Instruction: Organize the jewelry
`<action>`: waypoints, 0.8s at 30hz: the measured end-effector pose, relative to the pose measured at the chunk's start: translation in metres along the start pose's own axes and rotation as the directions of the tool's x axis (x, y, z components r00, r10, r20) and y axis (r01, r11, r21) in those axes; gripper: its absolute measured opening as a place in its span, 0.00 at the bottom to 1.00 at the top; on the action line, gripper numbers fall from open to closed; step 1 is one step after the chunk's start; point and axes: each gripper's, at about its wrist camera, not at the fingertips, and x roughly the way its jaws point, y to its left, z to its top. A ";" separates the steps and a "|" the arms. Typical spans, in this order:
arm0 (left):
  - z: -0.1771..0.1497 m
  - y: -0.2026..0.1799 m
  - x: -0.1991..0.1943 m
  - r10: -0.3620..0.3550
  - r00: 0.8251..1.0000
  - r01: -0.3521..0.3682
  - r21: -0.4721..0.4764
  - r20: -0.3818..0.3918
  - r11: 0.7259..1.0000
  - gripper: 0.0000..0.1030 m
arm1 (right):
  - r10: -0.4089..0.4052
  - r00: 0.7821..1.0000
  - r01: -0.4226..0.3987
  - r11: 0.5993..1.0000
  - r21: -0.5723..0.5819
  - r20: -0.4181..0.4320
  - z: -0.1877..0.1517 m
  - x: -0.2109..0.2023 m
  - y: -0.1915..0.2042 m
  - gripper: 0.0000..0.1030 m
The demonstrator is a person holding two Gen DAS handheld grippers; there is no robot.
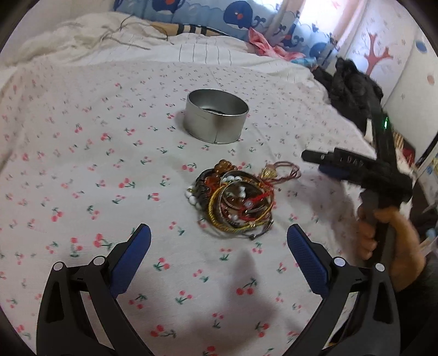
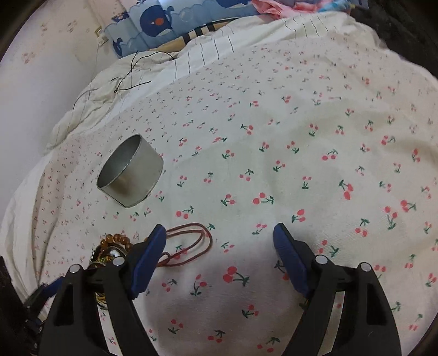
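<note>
Right now, nearest first:
My left gripper: its blue-padded jaws stand wide apart with only cherry-print cloth between them; nothing is held.
Bedspread: white cloth with small red cherries, under both of my tools and running on well past them.
Jewelry pile: just ahead of my left fingertips, a little toward the right-hand finger; a tangle of gold bangles, white beads, red thread and amber beads, lying on the cloth and touching neither pad.
My right gripper: jaws apart, nothing clamped. From the left camera it hangs to the right of the pile and apart from it; that picture is blurred, so I cannot tell its opening from there.
My right hand: wrapped round the grey handle, right of my left tool.
Brown cord loop: on the cloth just inside the left-hand finger of my right gripper, partly hidden behind that pad; I cannot tell if the two touch.
Amber bead bracelet: just outside that same finger, at the pile's edge.
Metal tin: round, open-topped, upright, beyond the pile from my left gripper; ahead and to the left of my right one. Something dark lies at its bottom, too unclear to name.
Quilt: rumpled and white, past the tin.
Whale-print cushion: farthest back, against the wall.
</note>
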 end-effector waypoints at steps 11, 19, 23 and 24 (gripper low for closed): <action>0.008 0.017 0.021 -0.239 0.971 0.232 -0.200 -0.012 0.952 0.64 | 0.007 1.000 -0.007 1.000 -0.010 -0.024 -0.002 0.008 0.002 0.78; 0.004 0.022 0.041 -0.276 0.959 0.252 -0.265 -0.058 0.931 0.28 | 0.015 0.999 -0.015 1.000 -0.006 -0.028 -0.001 0.008 0.000 0.80; 0.005 0.026 0.042 -0.266 0.963 0.242 -0.274 -0.054 0.931 0.12 | 0.015 0.999 -0.015 1.000 -0.006 -0.030 -0.002 0.008 0.001 0.80; 0.005 0.026 0.042 -0.262 0.964 0.240 -0.272 -0.049 0.932 0.09 | 0.014 0.999 -0.014 1.000 -0.007 -0.030 -0.002 0.008 0.001 0.80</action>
